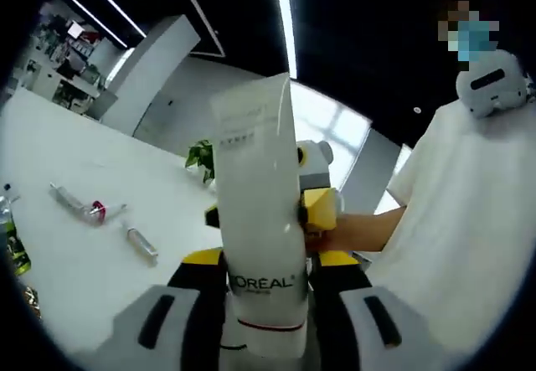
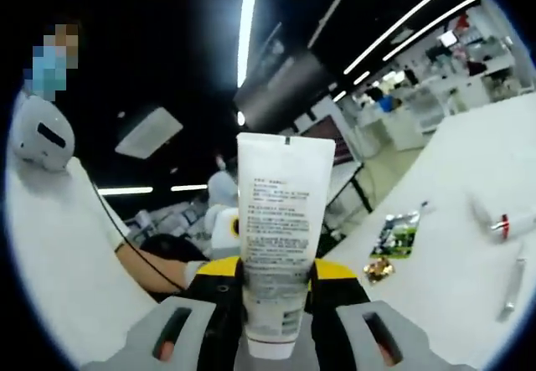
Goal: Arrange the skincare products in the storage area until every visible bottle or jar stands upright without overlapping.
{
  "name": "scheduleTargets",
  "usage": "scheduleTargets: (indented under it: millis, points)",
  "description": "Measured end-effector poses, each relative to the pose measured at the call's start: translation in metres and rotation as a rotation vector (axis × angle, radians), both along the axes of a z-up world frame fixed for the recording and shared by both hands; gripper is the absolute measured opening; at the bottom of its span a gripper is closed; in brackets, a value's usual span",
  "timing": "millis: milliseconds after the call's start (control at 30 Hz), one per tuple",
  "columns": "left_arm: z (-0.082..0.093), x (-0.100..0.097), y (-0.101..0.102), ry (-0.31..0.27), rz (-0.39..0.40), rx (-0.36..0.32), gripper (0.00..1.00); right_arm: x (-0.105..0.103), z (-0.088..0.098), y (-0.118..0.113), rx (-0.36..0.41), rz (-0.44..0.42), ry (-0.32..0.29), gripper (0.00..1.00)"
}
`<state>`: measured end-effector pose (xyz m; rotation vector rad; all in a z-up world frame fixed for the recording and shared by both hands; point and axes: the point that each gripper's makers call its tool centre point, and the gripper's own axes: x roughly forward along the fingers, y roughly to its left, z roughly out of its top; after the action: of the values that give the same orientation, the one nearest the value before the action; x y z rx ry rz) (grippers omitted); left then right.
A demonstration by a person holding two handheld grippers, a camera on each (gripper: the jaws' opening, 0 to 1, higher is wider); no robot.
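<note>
Above the table (image 1: 75,245) | both grippers (image 1: 266,325) (image 2: 272,325) are clamping one white tube (image 1: 255,220) (image 2: 280,237) | left gripper view is showing the L'OREAL side, right gripper view the fine print.

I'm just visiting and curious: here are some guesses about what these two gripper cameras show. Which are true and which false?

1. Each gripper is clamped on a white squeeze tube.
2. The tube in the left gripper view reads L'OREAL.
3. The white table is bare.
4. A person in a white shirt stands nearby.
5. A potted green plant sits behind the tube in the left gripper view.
1. True: the left gripper holds a white plastic tube; the right gripper holds a white tube with small print.
2. True.
3. False: small tubes lie on the white table.
4. True: person in a white shirt.
5. True: green plant.
</note>
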<state>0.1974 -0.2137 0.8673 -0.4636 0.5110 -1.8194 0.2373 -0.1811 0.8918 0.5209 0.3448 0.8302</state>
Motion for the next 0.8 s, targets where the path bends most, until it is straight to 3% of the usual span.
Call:
scheduleTargets:
  millis: [133, 200, 367, 567, 700, 800]
  points:
    - [0.000, 0.003, 0.002, 0.045, 0.003, 0.006, 0.32, 0.001, -0.005, 0.005, -0.004, 0.044, 0.042, 0.26]
    - [0.002, 0.006, 0.002, 0.080, 0.008, 0.001, 0.31, 0.002, -0.002, 0.008, -0.004, 0.052, 0.020, 0.26]
    - [0.003, 0.011, 0.005, 0.079, 0.032, 0.003, 0.30, 0.006, -0.003, 0.009, 0.010, 0.044, 0.024, 0.27]
    - [-0.005, 0.015, 0.004, 0.006, 0.079, 0.037, 0.29, 0.007, -0.007, 0.009, -0.024, 0.034, 0.014, 0.27]
    - [-0.019, 0.018, 0.000, -0.140, 0.130, 0.104, 0.29, 0.010, -0.015, 0.007, -0.071, 0.007, 0.037, 0.28]
    - [-0.021, 0.018, 0.000, -0.152, 0.144, 0.111, 0.29, 0.011, -0.018, 0.006, -0.063, -0.037, 0.048, 0.28]
